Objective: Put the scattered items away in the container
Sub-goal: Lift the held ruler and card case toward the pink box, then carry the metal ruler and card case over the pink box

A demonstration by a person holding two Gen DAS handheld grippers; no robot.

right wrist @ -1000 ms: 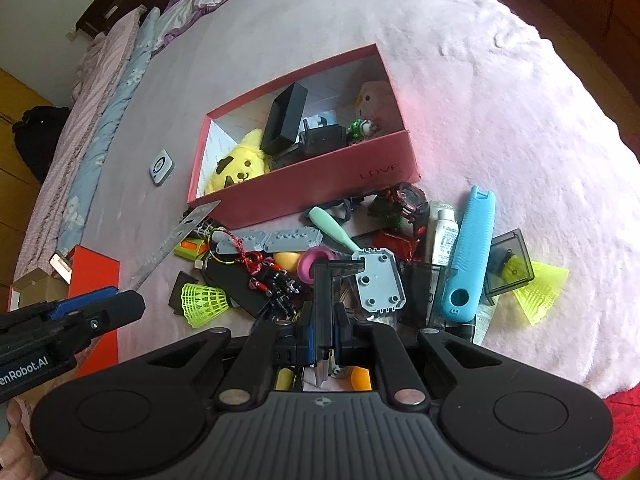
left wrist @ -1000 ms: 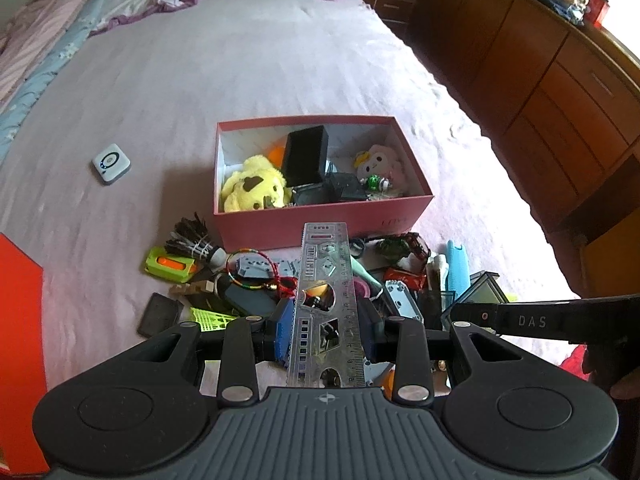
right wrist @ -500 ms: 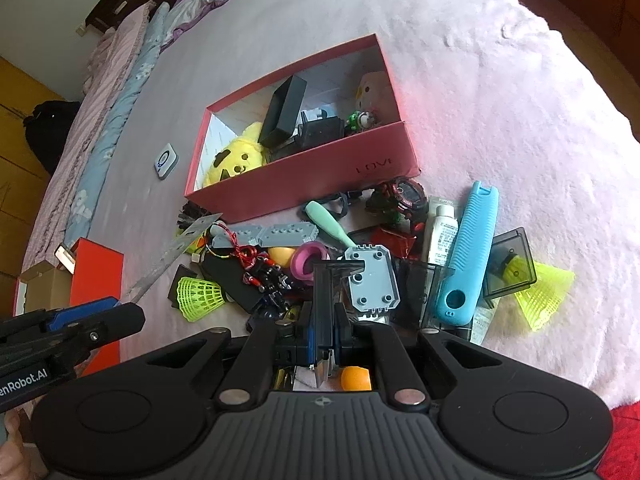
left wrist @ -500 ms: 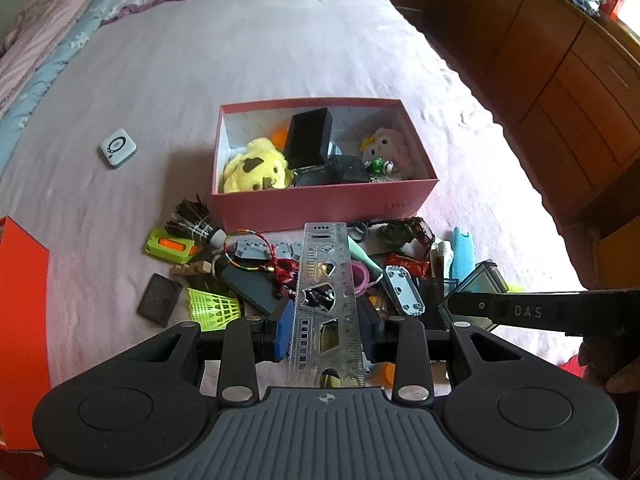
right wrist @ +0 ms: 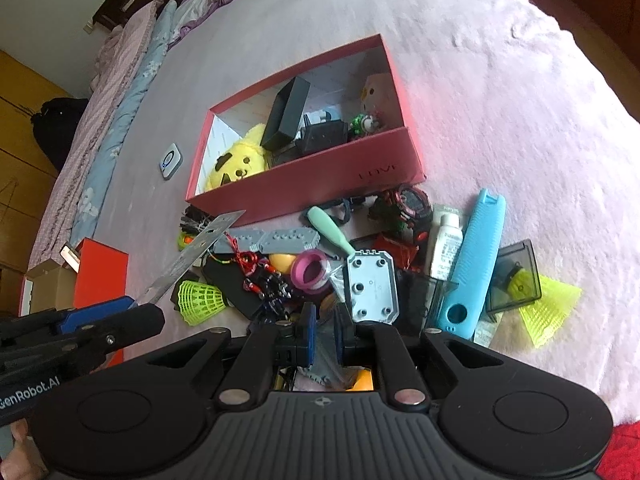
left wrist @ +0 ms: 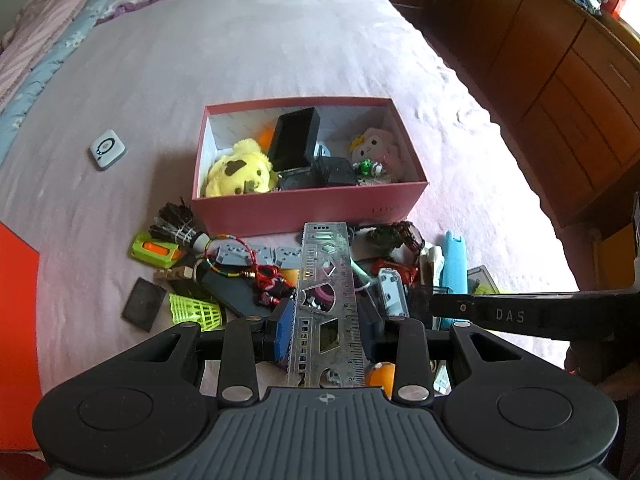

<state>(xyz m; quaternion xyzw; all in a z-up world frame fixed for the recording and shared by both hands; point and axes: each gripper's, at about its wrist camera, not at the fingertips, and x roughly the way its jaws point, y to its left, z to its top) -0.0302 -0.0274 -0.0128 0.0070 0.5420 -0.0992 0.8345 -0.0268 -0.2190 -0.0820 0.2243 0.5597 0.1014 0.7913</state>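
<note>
The left gripper is clamped on a metal stencil ruler, its blue pads pressing the ruler's two long edges near the lower end. The ruler's long axis runs straight ahead along the fingers, and its free end points at the near long wall of the pink box, which sits on the bed directly beyond the clutter pile. So the box lies dead ahead of the left gripper, and the ruler is already lined up roughly square to that wall; judged from this, it needs carrying forward and over the rim, probably turned to lie along the box's length.

The right gripper hangs over the near side of the pile with its jaws almost together, a sliver of grey plastic visible between the pads; whether it is gripped I cannot tell. The left one, with the ruler seen from the right wrist, is nearer the box's left end.
</note>
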